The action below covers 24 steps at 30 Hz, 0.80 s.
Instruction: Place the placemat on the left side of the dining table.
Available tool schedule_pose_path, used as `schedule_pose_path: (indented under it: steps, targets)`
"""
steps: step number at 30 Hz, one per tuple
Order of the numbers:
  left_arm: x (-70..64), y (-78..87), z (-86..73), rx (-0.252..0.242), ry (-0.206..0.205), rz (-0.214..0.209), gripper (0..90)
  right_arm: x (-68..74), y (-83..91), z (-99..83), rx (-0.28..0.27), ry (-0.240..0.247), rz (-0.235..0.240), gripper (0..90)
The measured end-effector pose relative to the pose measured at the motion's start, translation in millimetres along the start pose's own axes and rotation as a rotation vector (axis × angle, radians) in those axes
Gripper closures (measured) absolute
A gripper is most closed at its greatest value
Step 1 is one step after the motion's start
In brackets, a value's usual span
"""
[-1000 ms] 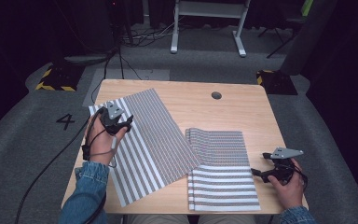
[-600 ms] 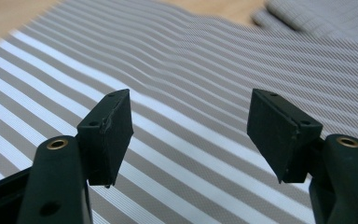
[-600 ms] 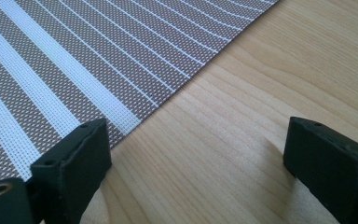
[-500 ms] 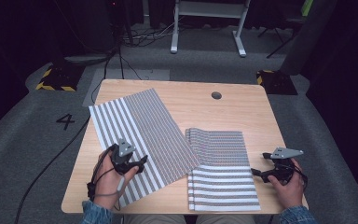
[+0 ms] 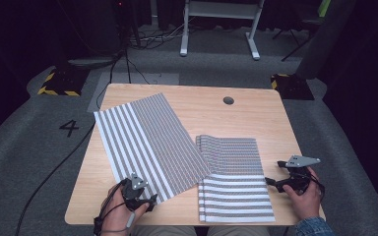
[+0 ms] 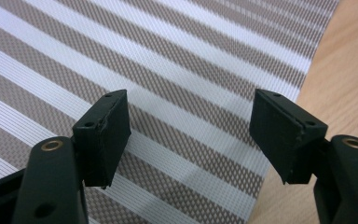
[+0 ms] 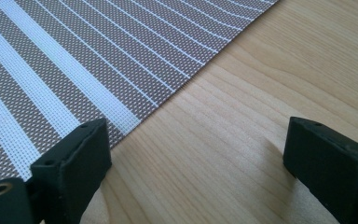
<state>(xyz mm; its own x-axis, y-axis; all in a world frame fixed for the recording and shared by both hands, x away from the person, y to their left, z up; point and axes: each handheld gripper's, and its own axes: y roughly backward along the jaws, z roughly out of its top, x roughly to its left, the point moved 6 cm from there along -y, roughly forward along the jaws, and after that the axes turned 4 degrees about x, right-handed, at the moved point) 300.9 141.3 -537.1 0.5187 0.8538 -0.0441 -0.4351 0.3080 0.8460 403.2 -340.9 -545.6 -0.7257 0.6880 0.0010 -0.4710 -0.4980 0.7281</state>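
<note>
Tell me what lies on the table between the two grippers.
In the high view, between the left gripper and the right gripper lie the slanted striped mat's near corner, bare table, then the stacked striped mats.

We cannot see the part of the folded mat (image 5: 234, 182) lying under the long mat (image 5: 147, 142). Both forearms are cut off by the high view's bottom edge.

We see two striped woven mats: long mat (image 5: 147, 142) flat, angled; its near right corner overlaps folded mat (image 5: 234, 179).
</note>
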Motion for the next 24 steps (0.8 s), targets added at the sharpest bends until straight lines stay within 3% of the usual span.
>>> schedule_pose_path:
  steps: [11, 15, 19, 21, 24]
  targets:
    - [1.7, -1.7, 5.4, 0.017, -0.013, 0.010, 34.0, 0.1, 0.0, 0.0, 0.000, 0.000, 0.000, 7.5]
    - [11.0, -3.2, 14.7, 0.024, -0.038, -0.009, 51.4, 0.0, 0.0, 0.0, 0.000, 0.000, 0.000, 7.5]
    - [21.7, -7.1, 24.6, 0.026, -0.063, -0.013, 78.0, 0.0, 0.0, 0.0, 0.000, -0.001, 0.000, 7.5]
    - [23.8, -6.3, 28.5, 0.002, -0.091, -0.013, 83.3, 0.0, 0.0, 0.0, -0.001, -0.001, 0.000, 7.5]
    - [24.7, 0.9, 29.4, 0.001, -0.095, -0.012, 84.7, -0.1, 0.0, 0.0, 0.000, 0.000, 0.000, 7.5]
